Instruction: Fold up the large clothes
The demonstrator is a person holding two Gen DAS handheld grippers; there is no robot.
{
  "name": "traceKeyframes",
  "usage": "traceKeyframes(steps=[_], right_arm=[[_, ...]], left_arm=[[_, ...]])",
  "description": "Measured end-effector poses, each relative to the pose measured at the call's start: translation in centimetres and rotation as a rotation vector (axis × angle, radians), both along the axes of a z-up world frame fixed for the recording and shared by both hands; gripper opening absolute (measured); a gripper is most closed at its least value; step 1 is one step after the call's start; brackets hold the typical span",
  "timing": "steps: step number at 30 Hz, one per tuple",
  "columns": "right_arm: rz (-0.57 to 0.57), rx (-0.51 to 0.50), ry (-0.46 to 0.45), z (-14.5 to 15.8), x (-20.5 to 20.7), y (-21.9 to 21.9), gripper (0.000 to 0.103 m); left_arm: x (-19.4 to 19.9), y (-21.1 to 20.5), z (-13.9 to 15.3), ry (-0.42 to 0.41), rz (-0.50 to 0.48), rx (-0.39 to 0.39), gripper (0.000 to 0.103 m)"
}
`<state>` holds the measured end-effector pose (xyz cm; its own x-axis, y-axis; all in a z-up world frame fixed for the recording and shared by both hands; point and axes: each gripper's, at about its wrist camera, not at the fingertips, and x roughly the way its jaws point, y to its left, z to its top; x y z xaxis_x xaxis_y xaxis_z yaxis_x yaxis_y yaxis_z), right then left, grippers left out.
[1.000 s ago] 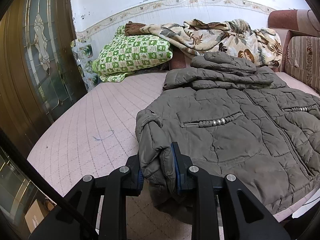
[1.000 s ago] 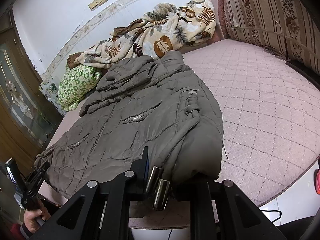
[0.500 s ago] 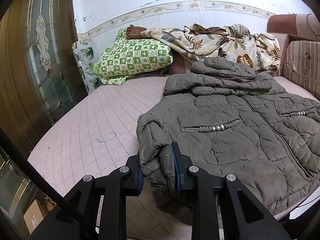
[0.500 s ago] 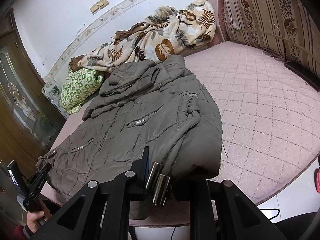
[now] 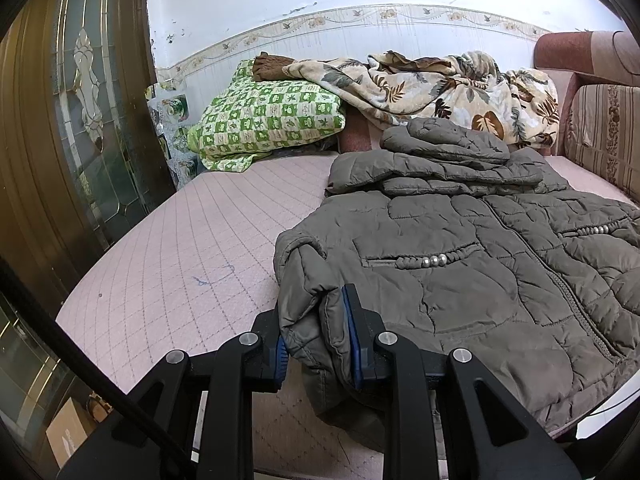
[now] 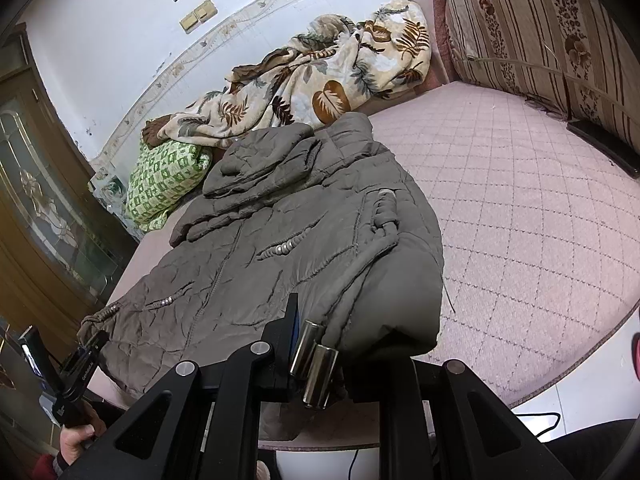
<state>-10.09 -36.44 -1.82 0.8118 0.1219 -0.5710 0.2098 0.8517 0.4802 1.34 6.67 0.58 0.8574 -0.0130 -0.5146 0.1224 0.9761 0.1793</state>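
Note:
An olive-grey quilted jacket (image 5: 460, 280) lies front up on the pink quilted mattress (image 5: 180, 264), with its hood folded at the far end. My left gripper (image 5: 316, 336) is shut on the bunched near-left corner of the jacket, blue pads pressing the fabric. In the right wrist view, my right gripper (image 6: 340, 340) is shut on the near-right hem corner of the jacket (image 6: 280, 240). Its right finger is hidden under the fabric, and two metal cord ends (image 6: 316, 356) hang beside the left one. The left gripper (image 6: 86, 356) shows at the jacket's other corner, held by a hand (image 6: 76, 440).
A floral blanket (image 5: 440, 84) and a green checked pillow (image 5: 264, 120) lie along the far wall. A striped cushion (image 6: 540, 28) stands at the right, with a flat black object (image 6: 604, 140) below it. A wood and glass door (image 5: 80, 120) stands at the left. The mattress edge runs just under the grippers.
Both grippers keep their hold on the jacket's near corners. The views have drifted only slightly, and the jacket lies as before.

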Motion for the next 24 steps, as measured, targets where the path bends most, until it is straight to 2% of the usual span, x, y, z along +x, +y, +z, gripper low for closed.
traceKeyframes(steps=[24], right_arm=[[0.001,0.009,-0.010,0.72,0.10,-0.23,0.019]], left_arm=[[-0.42,-0.35,0.76,-0.013,0.001,-0.006,0.023]])
